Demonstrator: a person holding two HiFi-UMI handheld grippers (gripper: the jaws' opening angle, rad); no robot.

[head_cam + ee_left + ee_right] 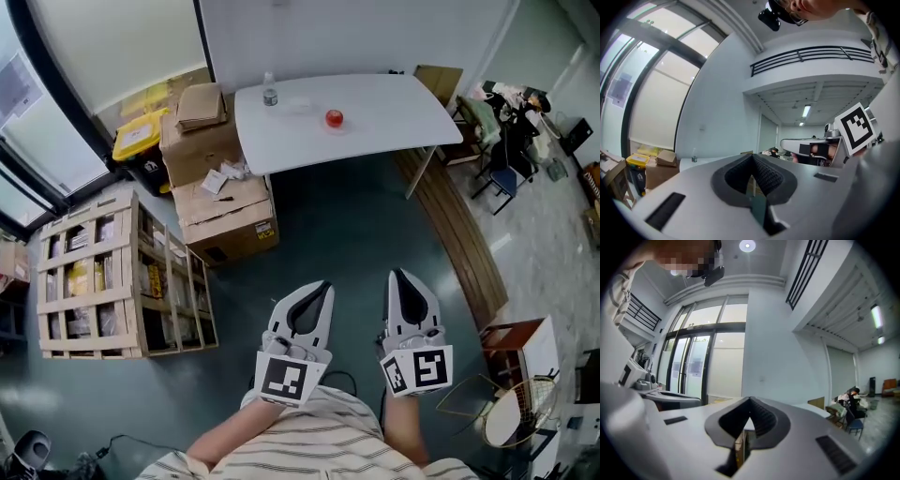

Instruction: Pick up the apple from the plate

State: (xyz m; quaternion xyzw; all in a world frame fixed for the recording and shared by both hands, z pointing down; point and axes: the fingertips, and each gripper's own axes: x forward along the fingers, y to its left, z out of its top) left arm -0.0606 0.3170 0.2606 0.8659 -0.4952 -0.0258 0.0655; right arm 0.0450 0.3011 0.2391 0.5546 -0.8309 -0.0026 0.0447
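Standing well apart from the white tabletop (394,112) where the apple (334,118) sits, left tongs (319,286) and right tongs (401,277) both closed on nothing, the person seems at the approach, which next calls for nearing it and opening one pair.

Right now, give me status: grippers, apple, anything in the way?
Left gripper and right gripper shut, empty. Apple on table ahead, out of reach. Boxes beside table's left end, off the line.
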